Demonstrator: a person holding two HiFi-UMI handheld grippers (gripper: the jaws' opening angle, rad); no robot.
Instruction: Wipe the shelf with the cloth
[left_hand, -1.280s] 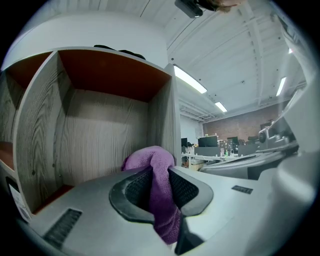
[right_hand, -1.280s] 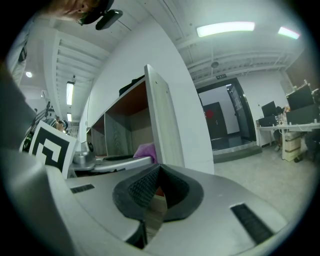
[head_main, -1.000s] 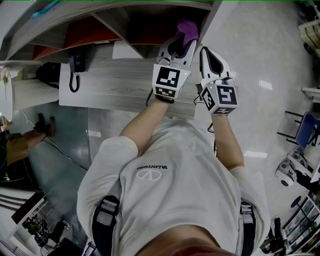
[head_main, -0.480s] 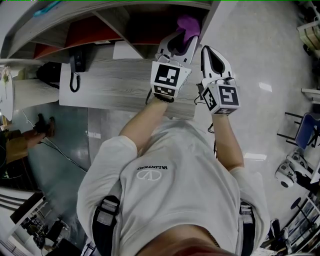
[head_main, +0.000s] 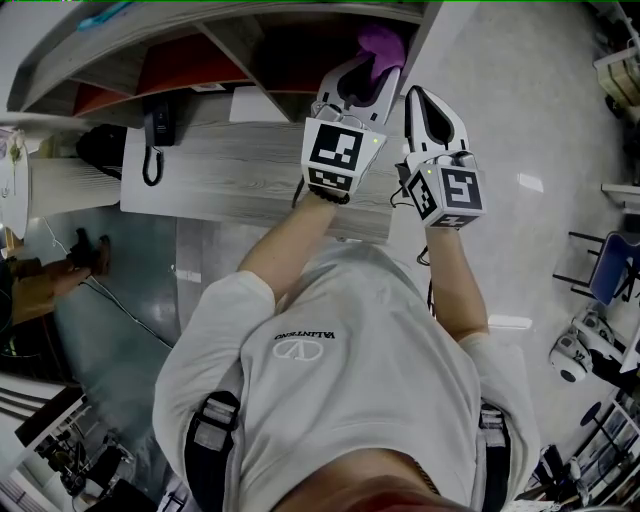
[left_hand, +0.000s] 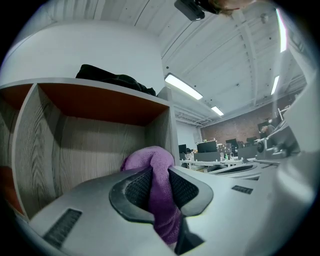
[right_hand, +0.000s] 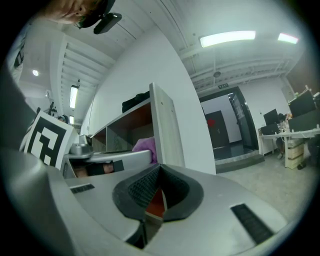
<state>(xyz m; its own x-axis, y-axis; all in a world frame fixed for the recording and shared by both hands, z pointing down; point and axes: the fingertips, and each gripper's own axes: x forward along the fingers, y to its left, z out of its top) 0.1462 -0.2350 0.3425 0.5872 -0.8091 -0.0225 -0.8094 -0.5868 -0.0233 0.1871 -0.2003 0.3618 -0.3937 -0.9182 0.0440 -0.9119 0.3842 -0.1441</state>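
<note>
A purple cloth (head_main: 380, 45) is bunched at the mouth of the right-hand compartment of the wood-grain shelf (head_main: 240, 55). My left gripper (head_main: 362, 78) is shut on it. In the left gripper view the cloth (left_hand: 147, 159) bulges out between the black pads (left_hand: 135, 187), in front of the compartment's grey back panel (left_hand: 90, 145). My right gripper (head_main: 418, 102) hangs just right of the left one, outside the shelf's side panel (right_hand: 167, 130), shut with nothing in it. The right gripper view (right_hand: 159, 187) shows a bit of the cloth (right_hand: 145, 146) past that panel.
A wood-grain desk top (head_main: 230, 170) lies below the shelf, with a black phone handset (head_main: 155, 130) on a white sheet. A black bundle (left_hand: 115, 80) sits on top of the shelf. Chairs and equipment (head_main: 600, 300) stand on the floor at the right.
My left gripper has pushed the cloth slightly further up toward the shelf compartment. The right gripper has shifted a little with it.
</note>
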